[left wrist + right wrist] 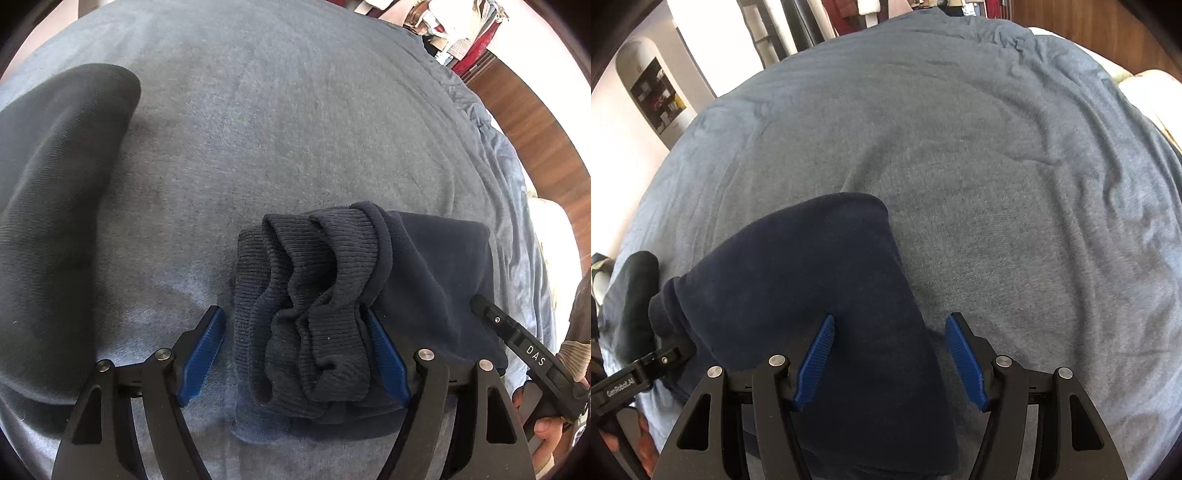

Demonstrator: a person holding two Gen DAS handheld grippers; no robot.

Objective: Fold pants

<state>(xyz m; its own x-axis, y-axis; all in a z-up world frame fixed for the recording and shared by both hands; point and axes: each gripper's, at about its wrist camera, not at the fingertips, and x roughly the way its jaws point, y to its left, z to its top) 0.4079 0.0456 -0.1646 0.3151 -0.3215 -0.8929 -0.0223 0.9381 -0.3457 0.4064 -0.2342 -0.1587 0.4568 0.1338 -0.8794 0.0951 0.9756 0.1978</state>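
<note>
The pants [369,295] lie bunched up on the blue-grey blanket [295,110], soft, light and floppy, so they will sag and slide if held loosely. The left tongs [295,354] stand apart around the ribbed cuffs [314,314] without squeezing, and the right tongs [890,362] stand apart over the pants' smooth part. I think the thick ribbed cuffs are the best place to pinch.

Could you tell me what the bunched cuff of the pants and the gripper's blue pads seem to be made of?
Cuff: rib-knit fabric, probably cotton blend, matte; fine parallel ribs show. Blue pads: apparently moulded plastic or rubber, matte; ridged grip grooves run across them.
</note>
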